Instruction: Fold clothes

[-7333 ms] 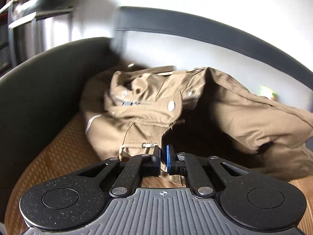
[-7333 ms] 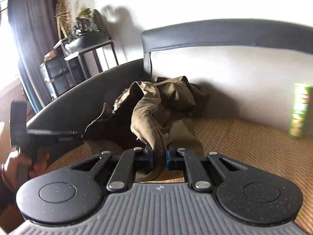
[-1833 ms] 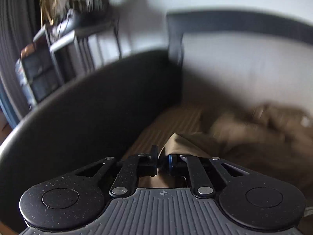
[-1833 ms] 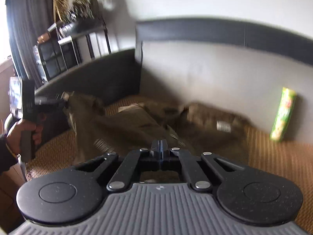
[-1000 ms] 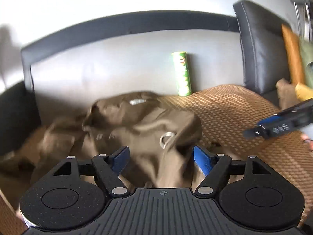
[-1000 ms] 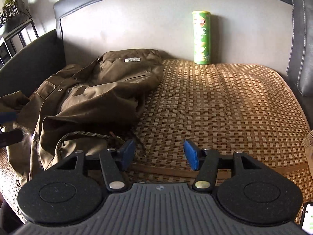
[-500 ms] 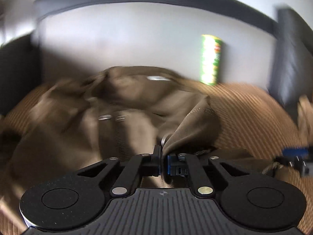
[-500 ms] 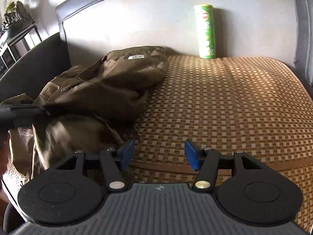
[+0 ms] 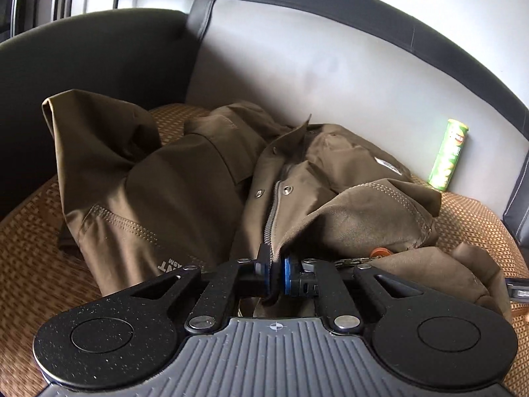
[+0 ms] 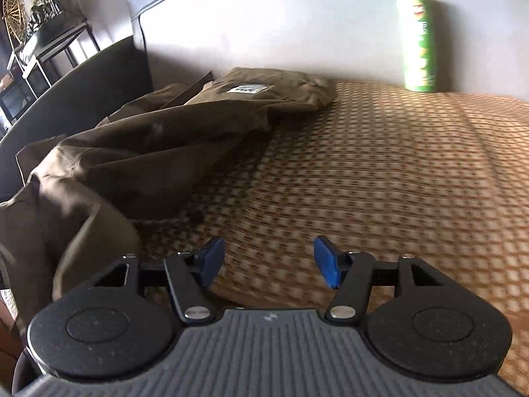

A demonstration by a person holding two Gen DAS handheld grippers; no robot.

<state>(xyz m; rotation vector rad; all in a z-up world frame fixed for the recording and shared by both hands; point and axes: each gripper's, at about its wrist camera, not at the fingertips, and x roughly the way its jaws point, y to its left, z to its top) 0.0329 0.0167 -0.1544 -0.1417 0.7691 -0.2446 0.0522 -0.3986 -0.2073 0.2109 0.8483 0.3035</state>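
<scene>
A brown jacket (image 9: 185, 178) lies rumpled on the woven seat of a sofa, collar toward the backrest, zipper open down the front. My left gripper (image 9: 275, 269) is shut on the jacket's front edge beside the zipper, near the hem. In the right wrist view the jacket (image 10: 158, 139) lies to the left, its white label facing up. My right gripper (image 10: 266, 259) is open and empty, low over the bare woven seat (image 10: 380, 172), just right of the jacket's near fold.
A green chips can (image 10: 418, 41) stands against the grey backrest; it also shows in the left wrist view (image 9: 449, 158). A dark armrest (image 9: 82, 53) bounds the left side. A shelf unit (image 10: 43, 49) stands beyond it. A dark cushion edge (image 9: 519, 205) is at the right.
My left gripper stays shut on the jacket's front edge and its view has steadied and swung left. My right gripper has dropped lower and closer to the seat, still open.
</scene>
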